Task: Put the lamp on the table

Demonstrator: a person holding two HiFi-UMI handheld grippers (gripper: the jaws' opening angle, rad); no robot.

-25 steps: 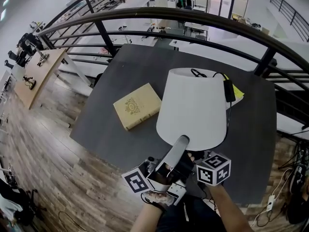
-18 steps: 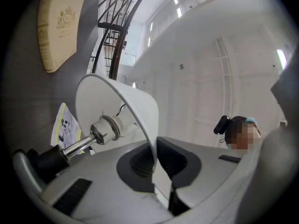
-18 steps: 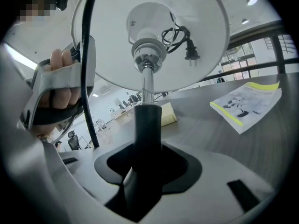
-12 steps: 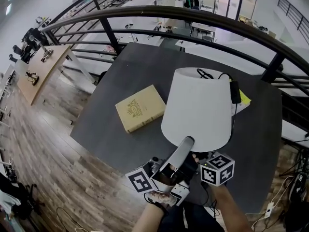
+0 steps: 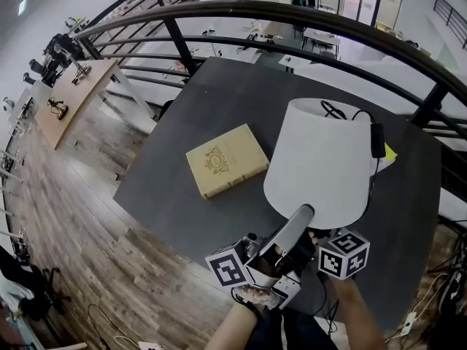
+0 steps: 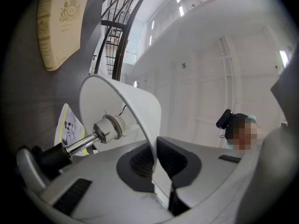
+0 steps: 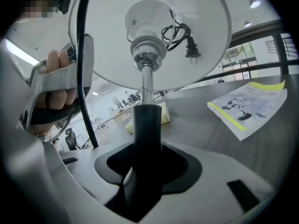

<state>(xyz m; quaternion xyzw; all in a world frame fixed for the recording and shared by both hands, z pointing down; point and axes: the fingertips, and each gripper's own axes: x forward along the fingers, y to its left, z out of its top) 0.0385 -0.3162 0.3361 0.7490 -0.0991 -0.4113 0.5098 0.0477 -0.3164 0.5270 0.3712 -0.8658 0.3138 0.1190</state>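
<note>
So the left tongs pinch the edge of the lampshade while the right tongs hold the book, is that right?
No: the right gripper view shows the right tongs holding the lamp's stem; the book lies on the table. The left tongs pinch the edge of the lampshade.

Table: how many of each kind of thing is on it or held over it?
Lamp: 1
Book: 1
Booklet: 1
Total: 3
</note>
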